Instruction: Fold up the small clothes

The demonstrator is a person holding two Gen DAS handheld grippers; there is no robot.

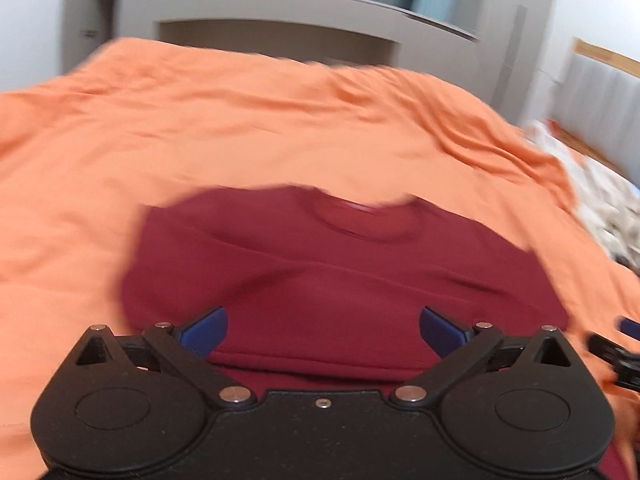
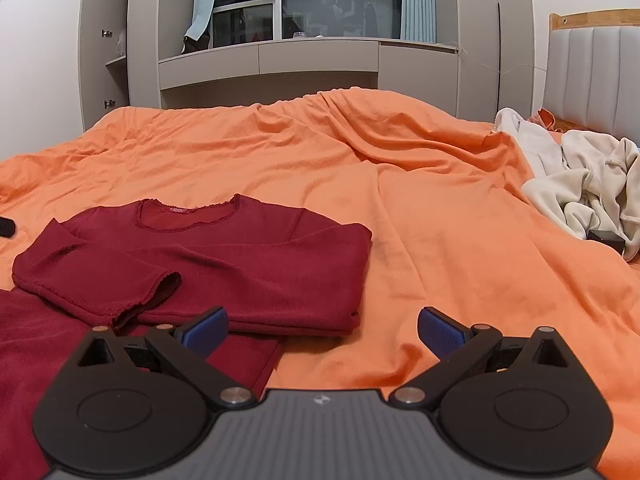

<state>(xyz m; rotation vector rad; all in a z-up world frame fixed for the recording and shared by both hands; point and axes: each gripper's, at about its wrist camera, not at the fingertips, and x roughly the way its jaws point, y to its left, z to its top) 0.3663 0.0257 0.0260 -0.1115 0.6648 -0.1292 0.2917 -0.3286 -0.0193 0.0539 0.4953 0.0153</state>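
A dark red long-sleeved top (image 2: 224, 264) lies folded on the orange bedsheet (image 2: 440, 208), sleeves crossed over its front and neckline facing away. In the blurred left wrist view the same red top (image 1: 340, 280) fills the middle. My left gripper (image 1: 324, 330) hovers over its near hem, jaws wide open, nothing between the blue pads (image 1: 208, 330). My right gripper (image 2: 322, 330) is also open and empty, over the sheet by the top's right lower corner. More dark red cloth (image 2: 48, 360) lies flat at the lower left. The right gripper's tip (image 1: 616, 354) shows at the left view's right edge.
A heap of cream and white clothes (image 2: 592, 192) lies at the right of the bed, with a small dark object (image 2: 606, 236) beside it. A padded headboard (image 2: 592, 76) stands behind. Grey cabinets and a window ledge (image 2: 272, 60) run along the far wall. A black object (image 2: 6, 227) sits at the left edge.
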